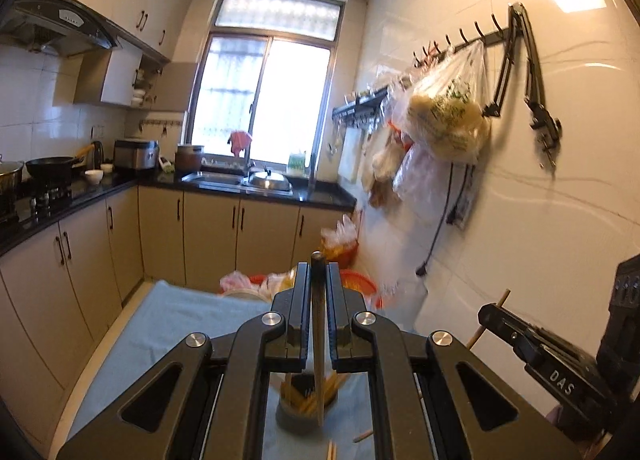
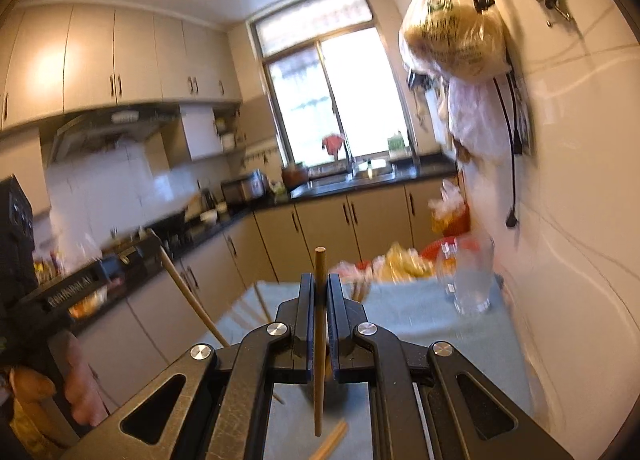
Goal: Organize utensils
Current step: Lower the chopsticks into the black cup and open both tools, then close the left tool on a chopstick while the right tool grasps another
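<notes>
Left gripper (image 1: 319, 284) is clamping a dark-tipped chopstick (image 1: 318, 324), held upright at bottom centre of the left view, tip sticking up above the jaws. Under it, through the gap in the frame, a grey cup (image 1: 304, 412) is sitting on the blue cloth (image 1: 176, 320) with a bundle of wooden sticks in it. The chopstick's lower end is showing over the cup; contact can't be told. Loose sticks (image 1: 362, 436) are lying on the cloth just beside the cup, lower centre.

Right gripper (image 2: 320, 292) is gripping a plain wooden chopstick (image 2: 319, 340), also upright, bottom centre of the right view, its lower end hanging free above the cloth (image 2: 420, 312). A loose pair (image 2: 330, 444) is lying below it at the bottom edge. A clear glass (image 2: 472, 284) is standing on the cloth at right, blurred.

Each gripper is showing in the other's view: right one lower right, left one at left with a hand (image 2: 80, 380) on it.
</notes>
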Demonstrator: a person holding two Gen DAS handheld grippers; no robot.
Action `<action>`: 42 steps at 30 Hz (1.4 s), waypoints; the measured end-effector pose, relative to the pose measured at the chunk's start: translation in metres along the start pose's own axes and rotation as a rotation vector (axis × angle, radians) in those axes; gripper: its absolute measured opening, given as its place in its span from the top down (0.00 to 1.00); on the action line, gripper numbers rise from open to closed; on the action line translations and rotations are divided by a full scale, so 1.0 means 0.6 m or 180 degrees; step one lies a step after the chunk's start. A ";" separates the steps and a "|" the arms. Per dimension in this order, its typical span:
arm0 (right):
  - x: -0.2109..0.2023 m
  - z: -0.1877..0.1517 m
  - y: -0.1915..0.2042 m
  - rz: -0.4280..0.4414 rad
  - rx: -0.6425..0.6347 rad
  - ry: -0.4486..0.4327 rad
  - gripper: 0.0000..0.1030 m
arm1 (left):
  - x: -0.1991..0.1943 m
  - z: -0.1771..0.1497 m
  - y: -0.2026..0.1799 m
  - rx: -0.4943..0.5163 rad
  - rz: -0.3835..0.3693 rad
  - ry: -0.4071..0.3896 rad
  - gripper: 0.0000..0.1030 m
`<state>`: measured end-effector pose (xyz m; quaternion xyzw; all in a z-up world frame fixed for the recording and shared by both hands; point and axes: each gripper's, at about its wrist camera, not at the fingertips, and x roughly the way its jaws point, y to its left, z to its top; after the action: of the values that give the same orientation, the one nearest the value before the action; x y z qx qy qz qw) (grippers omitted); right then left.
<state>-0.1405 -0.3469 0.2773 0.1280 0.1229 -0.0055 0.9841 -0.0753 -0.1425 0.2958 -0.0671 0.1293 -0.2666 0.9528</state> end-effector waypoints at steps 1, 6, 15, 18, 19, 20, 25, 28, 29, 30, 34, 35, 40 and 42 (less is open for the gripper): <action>0.007 0.007 0.001 0.0000 0.0016 -0.0052 0.94 | 0.016 0.005 -0.003 0.0002 0.0041 -0.0028 0.93; 0.072 0.022 0.001 -0.0056 0.0083 -0.0211 0.94 | 0.102 0.003 -0.013 0.0071 0.0201 0.0063 0.93; 0.191 -0.042 -0.026 -0.0134 0.0196 0.0299 0.94 | 0.220 -0.066 0.016 -0.0020 0.0255 0.0671 0.93; 0.216 -0.063 -0.038 -0.0128 0.0247 0.0478 0.93 | 0.211 -0.067 0.026 -0.0101 0.0150 0.0704 0.93; 0.219 -0.064 -0.043 -0.0126 0.0253 0.0503 0.93 | 0.202 -0.064 0.025 -0.0096 0.0133 0.0679 0.89; 0.223 -0.067 -0.045 -0.0122 0.0261 0.0536 0.93 | 0.192 -0.059 0.025 -0.0086 0.0120 0.0654 0.85; 0.221 -0.069 -0.052 -0.0115 0.0315 0.0545 0.83 | 0.126 -0.049 0.031 -0.0149 0.0083 0.0488 0.55; 0.201 -0.062 -0.050 -0.0128 0.0307 0.0485 0.78 | 0.077 -0.044 0.039 -0.0181 0.0077 0.0461 0.46; 0.193 -0.058 -0.047 -0.0127 0.0295 0.0465 0.77 | 0.059 -0.043 0.043 -0.0206 0.0092 0.0426 0.42; 0.185 -0.055 -0.046 -0.0133 0.0284 0.0446 0.76 | 0.037 -0.043 0.049 -0.0230 0.0117 0.0381 0.41; 0.148 -0.046 -0.038 -0.0172 0.0263 0.0384 0.67 | -0.039 -0.049 0.062 -0.0211 0.0206 0.0242 0.31; 0.136 -0.044 -0.036 -0.0189 0.0254 0.0379 0.66 | -0.050 -0.050 0.064 -0.0198 0.0226 0.0228 0.28; 0.076 -0.043 -0.019 -0.0234 0.0182 0.0446 0.56 | -0.099 -0.095 0.075 -0.0166 0.0353 0.0300 0.17; 0.047 -0.045 -0.006 -0.0265 0.0055 0.0487 0.53 | -0.101 -0.125 0.083 -0.0204 0.0361 0.0454 0.16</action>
<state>-0.1201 -0.3432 0.2445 0.1313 0.2028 -0.0376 0.9696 -0.1218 -0.0730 0.2269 -0.0709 0.2088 -0.2120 0.9521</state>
